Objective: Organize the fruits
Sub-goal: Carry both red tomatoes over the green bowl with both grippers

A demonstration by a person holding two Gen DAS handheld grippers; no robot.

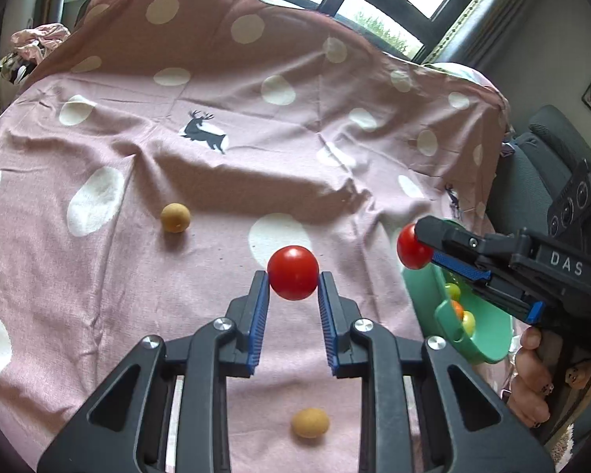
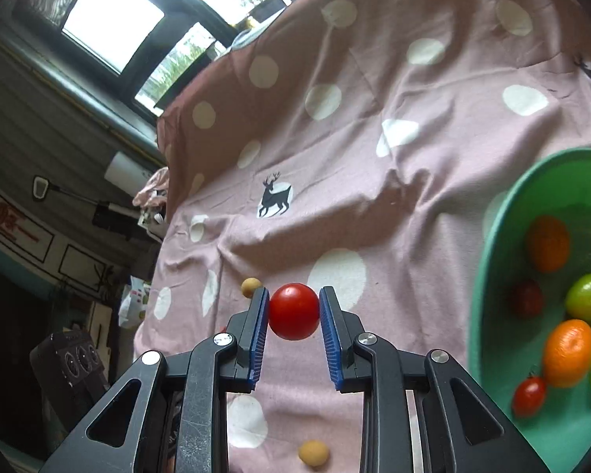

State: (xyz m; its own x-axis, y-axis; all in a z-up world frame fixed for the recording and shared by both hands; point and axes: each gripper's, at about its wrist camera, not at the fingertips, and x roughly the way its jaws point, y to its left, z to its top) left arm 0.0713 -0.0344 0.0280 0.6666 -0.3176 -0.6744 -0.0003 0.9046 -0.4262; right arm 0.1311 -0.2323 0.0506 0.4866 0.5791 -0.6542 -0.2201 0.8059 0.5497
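My left gripper (image 1: 293,274) is shut on a red cherry tomato (image 1: 292,272), held above the pink spotted cloth (image 1: 138,173). My right gripper (image 2: 294,311) is shut on a second red tomato (image 2: 294,310); in the left wrist view that right gripper (image 1: 423,250) reaches in from the right with its tomato (image 1: 411,248) over the green bowl (image 1: 488,339). The bowl (image 2: 488,276) holds orange, green and small red fruits. Two tan round fruits lie on the cloth (image 2: 413,181), one far left (image 1: 175,217) and one near (image 1: 309,422).
The cloth drapes over a raised back toward the windows (image 1: 394,8). A person's hand (image 1: 532,374) grips the right tool at the right edge. A dark chair (image 1: 539,165) stands to the right, and clutter sits past the cloth's left edge.
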